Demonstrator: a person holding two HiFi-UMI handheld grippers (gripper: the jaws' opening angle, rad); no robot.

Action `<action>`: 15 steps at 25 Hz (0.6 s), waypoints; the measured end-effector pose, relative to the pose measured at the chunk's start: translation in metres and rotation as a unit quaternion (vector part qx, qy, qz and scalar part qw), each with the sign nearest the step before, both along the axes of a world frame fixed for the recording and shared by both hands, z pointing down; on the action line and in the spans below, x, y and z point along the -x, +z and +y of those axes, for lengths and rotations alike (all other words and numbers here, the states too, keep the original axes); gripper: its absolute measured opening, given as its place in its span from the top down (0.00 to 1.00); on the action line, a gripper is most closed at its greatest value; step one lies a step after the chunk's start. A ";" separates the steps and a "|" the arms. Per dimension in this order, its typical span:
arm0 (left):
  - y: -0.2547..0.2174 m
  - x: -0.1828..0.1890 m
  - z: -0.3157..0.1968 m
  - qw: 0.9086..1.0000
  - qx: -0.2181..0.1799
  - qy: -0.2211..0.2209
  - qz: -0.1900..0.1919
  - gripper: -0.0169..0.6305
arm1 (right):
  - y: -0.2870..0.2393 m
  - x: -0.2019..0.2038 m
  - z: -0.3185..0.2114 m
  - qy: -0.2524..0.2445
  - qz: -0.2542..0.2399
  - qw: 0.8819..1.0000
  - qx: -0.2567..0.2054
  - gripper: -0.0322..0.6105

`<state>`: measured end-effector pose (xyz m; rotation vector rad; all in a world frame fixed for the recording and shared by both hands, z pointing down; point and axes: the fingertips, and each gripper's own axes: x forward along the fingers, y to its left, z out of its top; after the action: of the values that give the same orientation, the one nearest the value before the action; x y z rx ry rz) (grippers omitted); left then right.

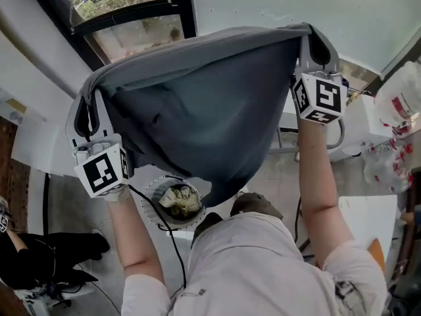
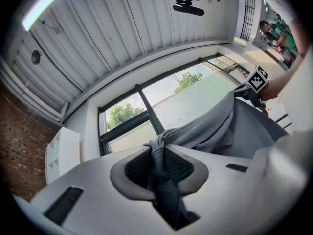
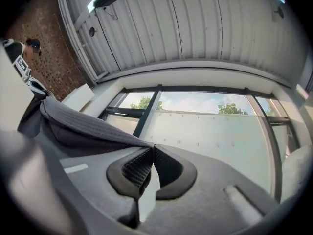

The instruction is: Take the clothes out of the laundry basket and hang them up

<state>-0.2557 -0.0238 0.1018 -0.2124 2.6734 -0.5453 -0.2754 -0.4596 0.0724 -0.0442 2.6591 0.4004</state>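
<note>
**Grey garment held spread between two grippers above the laundry basket**

The left gripper pinches a bunched fold at one end of the garment's top edge. The right gripper has its jaws pressed together on a thin corner at the other end. The garment's long axis therefore runs straight across the person's front, from one claw to the other. The body of the cloth sags below that line. The basket sits underneath on the floor, with a few pale clothes left inside. Each hand holds one end, so neither is nearer to the garment. Both claws tilt upward toward the window ahead. No rail or hanger shows in any view, so which way the hanging spot lies cannot be told.
</note>
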 end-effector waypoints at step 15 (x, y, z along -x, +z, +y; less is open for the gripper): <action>0.000 0.267 -0.180 0.996 -0.008 0.056 0.074 0.87 | 0.028 0.214 -0.170 0.055 0.098 0.993 -0.036 0.93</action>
<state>-0.5227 -0.2042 0.1015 -0.4097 2.7858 -0.4900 -0.4897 -0.6295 0.1005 -0.1370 2.8409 0.5638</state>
